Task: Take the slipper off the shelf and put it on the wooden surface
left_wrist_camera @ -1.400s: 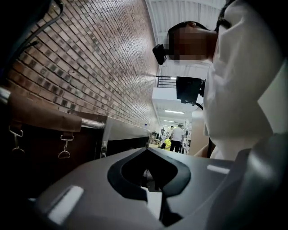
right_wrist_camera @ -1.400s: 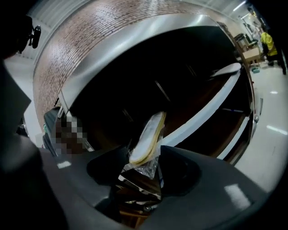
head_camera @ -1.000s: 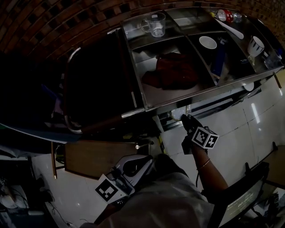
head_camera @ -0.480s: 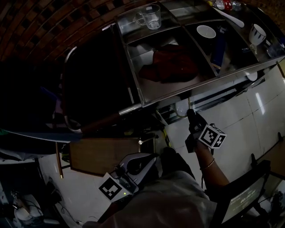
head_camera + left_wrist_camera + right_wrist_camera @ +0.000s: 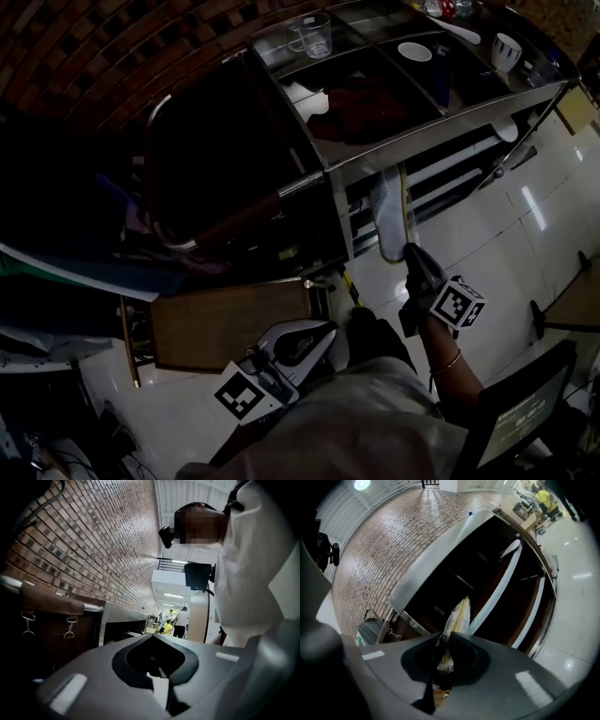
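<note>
Slipper [image 5: 460,615] (pale) in right hand-held gripper [image 5: 442,662]

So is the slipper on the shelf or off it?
Off: the slipper hangs pinched in the right hand-held gripper, in front of the shelf.

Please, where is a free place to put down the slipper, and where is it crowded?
The brown wooden surface is bare; the dark cart borders it above, the left gripper at its lower right. The steel shelf top is crowded: dark red cloth, clear glass mug, white bowl.
</note>
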